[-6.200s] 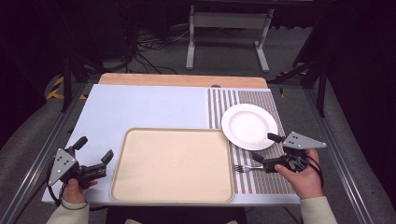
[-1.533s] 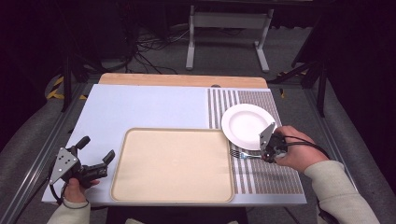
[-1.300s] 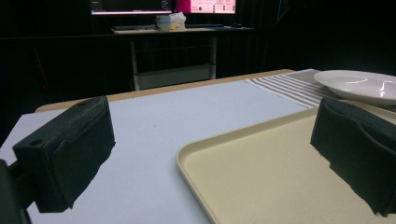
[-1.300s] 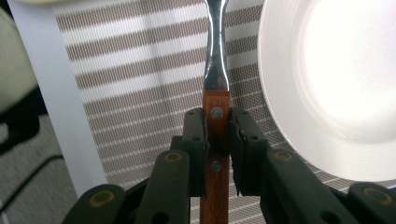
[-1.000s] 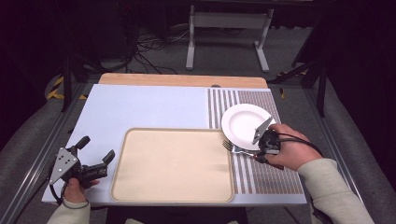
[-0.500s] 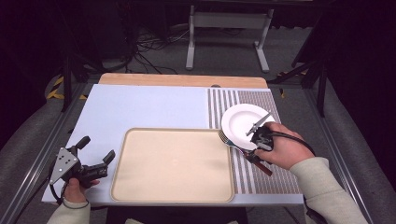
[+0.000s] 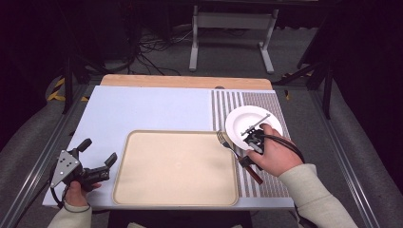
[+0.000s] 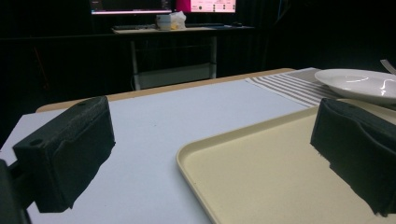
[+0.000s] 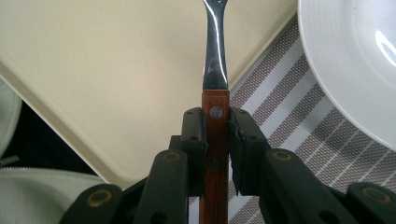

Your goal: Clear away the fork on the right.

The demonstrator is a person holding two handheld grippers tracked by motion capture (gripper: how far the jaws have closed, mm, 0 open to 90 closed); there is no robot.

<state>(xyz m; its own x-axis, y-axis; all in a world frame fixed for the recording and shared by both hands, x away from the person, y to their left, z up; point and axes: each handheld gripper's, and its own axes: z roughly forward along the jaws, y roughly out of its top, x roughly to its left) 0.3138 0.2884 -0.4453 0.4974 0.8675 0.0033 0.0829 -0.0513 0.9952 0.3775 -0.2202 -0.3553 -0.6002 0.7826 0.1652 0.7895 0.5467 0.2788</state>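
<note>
Since the earliest frame, when the right claw (image 7: 250, 142) lay open at the near right of the surface beside the fork, it has clenched on the wood-handled steel fork (image 7: 237, 155) and carried it leftward off the grey-and-white striped placemat (image 7: 266, 176), toward the beige rectangular plastic tray (image 7: 176, 167). Over the last second the fork has slid from beside the round white plate (image 7: 247, 118) until its tines sit at the tray's right rim. In the right gripper view the claw's jaws press on both sides of the brown handle (image 9: 215, 140) just below its rivet, with the steel neck reaching out over the tray's edge. The left claw (image 7: 97, 159) has stayed put at the near left of the pale blue surface (image 7: 152, 107), released, jaws apart with nothing between them and the tray's corner ahead. My reading is that the fork is on its way to the tray, with the setting-down not yet done. No brand, label or legible writing shows; the distant bright screens in the left gripper view are too small to read.
</note>
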